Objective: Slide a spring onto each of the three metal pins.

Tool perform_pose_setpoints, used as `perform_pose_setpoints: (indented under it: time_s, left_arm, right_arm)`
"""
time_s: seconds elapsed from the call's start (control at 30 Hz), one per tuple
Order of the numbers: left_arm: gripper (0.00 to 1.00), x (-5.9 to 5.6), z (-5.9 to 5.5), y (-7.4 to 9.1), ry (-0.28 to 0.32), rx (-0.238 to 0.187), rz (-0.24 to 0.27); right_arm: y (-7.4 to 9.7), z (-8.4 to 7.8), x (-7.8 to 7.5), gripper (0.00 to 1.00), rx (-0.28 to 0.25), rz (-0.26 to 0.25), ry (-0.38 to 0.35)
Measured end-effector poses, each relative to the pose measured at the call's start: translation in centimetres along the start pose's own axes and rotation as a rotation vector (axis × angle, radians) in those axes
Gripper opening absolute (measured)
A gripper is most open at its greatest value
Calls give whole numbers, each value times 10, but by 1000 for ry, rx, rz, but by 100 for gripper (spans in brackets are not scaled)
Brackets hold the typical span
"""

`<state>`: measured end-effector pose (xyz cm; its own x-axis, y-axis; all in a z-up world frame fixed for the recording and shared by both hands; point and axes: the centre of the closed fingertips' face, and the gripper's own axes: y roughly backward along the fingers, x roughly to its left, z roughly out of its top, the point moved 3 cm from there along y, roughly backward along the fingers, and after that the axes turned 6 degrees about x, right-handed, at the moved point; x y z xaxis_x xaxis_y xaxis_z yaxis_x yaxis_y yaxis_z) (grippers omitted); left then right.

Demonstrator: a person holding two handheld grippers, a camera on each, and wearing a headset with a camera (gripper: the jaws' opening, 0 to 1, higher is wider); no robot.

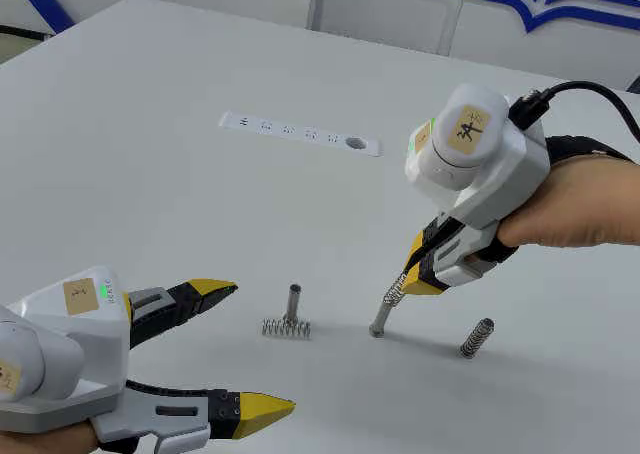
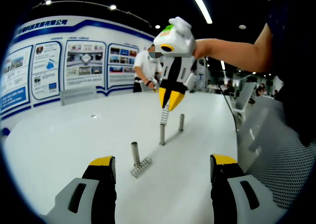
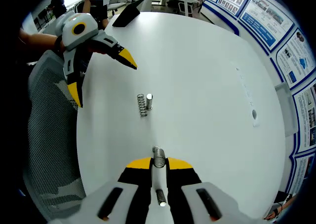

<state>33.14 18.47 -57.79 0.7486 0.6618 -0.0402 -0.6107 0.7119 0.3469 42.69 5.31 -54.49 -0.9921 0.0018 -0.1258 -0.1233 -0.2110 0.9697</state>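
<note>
Right tool (image 1: 405, 286), clamped on a spring (image 1: 395, 290), should keep it aligned with the middle pin (image 1: 381, 317) while lowering; left tool (image 2: 162, 161) gapes empty.

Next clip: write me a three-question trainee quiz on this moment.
1. True or false: the left gripper is shut on a spring.
2. What does the right gripper hold in its jaws? A) a spring B) a pin C) nothing
3. Fill in: the loose spring lies on the table beside an upright ____.
Key: 1 false; 2 A; 3 pin.
</note>
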Motion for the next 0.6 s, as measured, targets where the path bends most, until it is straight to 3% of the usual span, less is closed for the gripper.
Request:
perform_pose_setpoints:
  time_s: [0.6]
  left_arm:
    - [80,0,-1,-1,-1,10,-7]
  right_arm:
    - [-29,6,-4,12,59,52,4]
